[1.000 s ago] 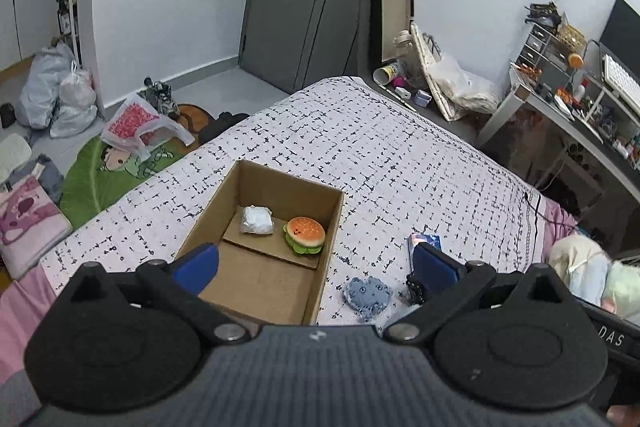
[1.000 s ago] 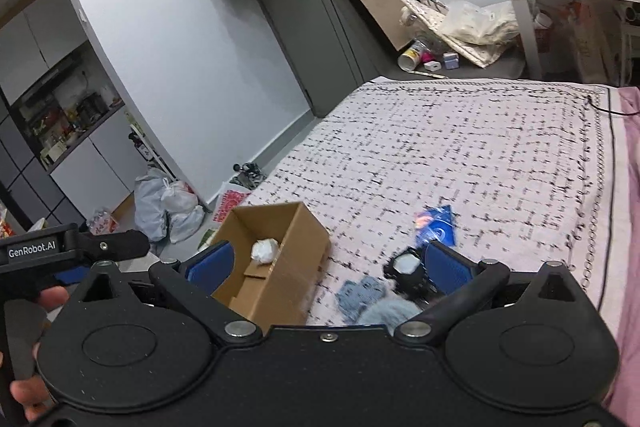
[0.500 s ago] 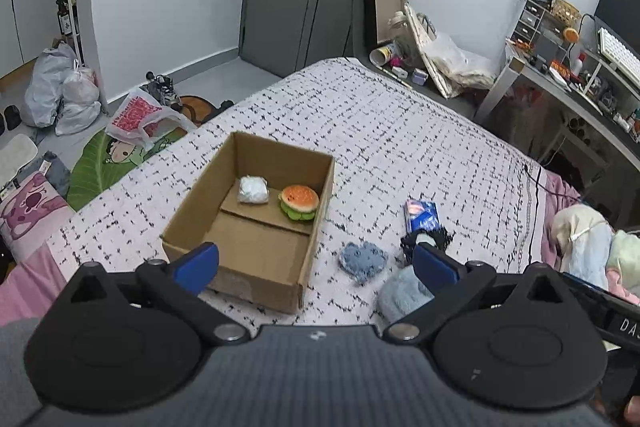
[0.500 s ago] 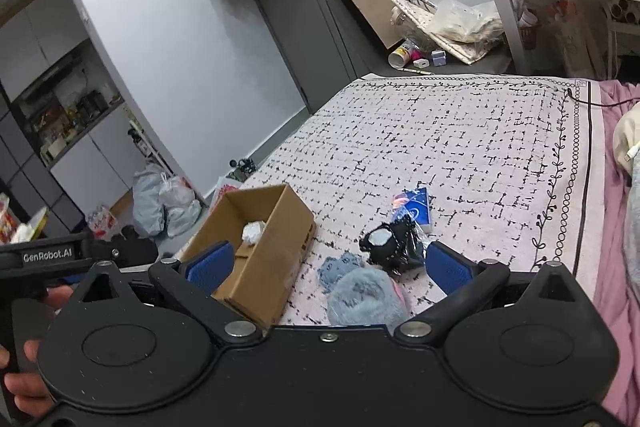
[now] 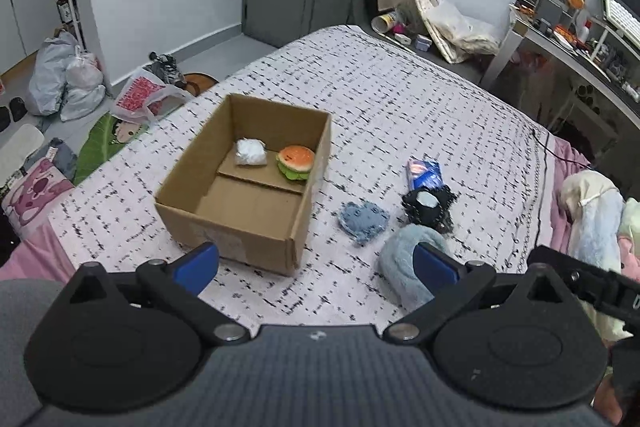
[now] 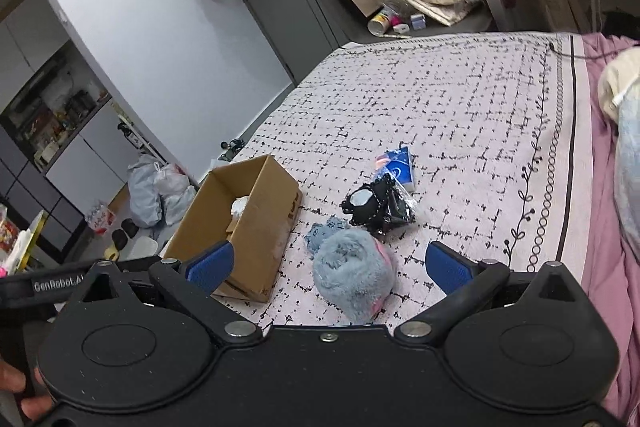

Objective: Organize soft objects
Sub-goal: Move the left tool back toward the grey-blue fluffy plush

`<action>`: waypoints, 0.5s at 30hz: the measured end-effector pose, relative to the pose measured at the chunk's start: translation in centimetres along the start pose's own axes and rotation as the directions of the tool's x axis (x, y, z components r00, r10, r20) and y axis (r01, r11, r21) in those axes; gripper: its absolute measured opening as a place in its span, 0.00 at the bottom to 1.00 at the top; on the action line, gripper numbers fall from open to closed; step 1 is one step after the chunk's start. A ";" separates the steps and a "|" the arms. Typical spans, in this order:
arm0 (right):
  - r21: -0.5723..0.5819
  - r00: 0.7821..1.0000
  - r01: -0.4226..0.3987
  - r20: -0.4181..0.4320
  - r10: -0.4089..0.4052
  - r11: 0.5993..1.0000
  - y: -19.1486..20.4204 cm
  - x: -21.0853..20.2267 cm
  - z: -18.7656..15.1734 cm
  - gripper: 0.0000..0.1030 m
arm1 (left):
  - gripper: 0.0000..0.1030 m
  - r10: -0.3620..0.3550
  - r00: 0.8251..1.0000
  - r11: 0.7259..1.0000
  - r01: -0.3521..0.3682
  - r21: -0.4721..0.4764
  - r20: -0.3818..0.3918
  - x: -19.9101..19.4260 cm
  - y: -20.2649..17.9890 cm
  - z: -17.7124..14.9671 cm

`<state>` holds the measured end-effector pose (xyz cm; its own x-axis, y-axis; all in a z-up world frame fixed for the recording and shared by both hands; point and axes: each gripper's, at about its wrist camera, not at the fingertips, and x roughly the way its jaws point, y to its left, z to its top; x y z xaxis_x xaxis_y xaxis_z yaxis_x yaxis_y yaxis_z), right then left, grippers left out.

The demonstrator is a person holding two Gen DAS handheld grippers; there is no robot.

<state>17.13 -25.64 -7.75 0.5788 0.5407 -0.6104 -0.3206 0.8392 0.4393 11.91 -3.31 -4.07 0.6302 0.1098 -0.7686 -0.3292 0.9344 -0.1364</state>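
An open cardboard box (image 5: 224, 211) (image 6: 260, 227) sits on the bed and holds a burger plush (image 5: 295, 162) and a white bundle (image 5: 250, 152). To its right lie a flat blue plush (image 5: 363, 220) (image 6: 320, 231), a black plush (image 5: 427, 206) (image 6: 376, 205), a blue packet (image 5: 425, 174) (image 6: 396, 167) and a fluffy blue plush (image 5: 404, 267) (image 6: 352, 275). My left gripper (image 5: 316, 267) is open, above the box's near right corner. My right gripper (image 6: 328, 265) is open, with the fluffy blue plush between its fingers and below them.
The bed (image 5: 400, 99) has a white checked cover. Pale plush toys (image 5: 596, 223) lie on pink bedding at the right. Bags (image 5: 68, 79) and clutter cover the floor at the left. A desk (image 5: 568, 43) stands at the back right.
Both grippers have pulled back and up from the bed. The box and the soft objects now lie farther ahead, and the fluffy blue plush has come into full view. Both stay open.
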 end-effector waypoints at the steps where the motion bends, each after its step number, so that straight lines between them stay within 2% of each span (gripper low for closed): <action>1: 0.004 1.000 0.002 -0.005 -0.002 1.000 -0.1 0.1 0.0 1.00 | 0.99 -0.005 1.000 1.000 0.005 0.004 -0.002 0.1 -0.2 -0.1; 7: 0.033 1.000 0.005 -0.025 -0.004 0.999 -0.8 0.3 0.1 1.00 | 0.99 -0.016 1.000 1.000 0.016 0.022 -0.004 0.9 -1.3 -0.5; 12: 0.078 0.999 -0.011 -0.044 0.015 0.997 -1.5 0.8 0.1 1.00 | 0.98 -0.032 0.999 0.999 0.032 -0.011 -0.009 1.8 -1.4 -0.6; 15: 0.113 0.998 0.005 -0.064 0.002 0.994 -2.3 1.7 0.1 0.99 | 0.97 -0.047 0.999 0.998 0.047 -0.039 -0.019 2.7 -1.4 -0.6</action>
<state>18.93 -26.64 -9.68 0.5294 0.5448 -0.6503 -0.2310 0.8301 0.5075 13.64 -4.52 -6.38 0.6316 0.0589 -0.7731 -0.3264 0.9247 -0.1962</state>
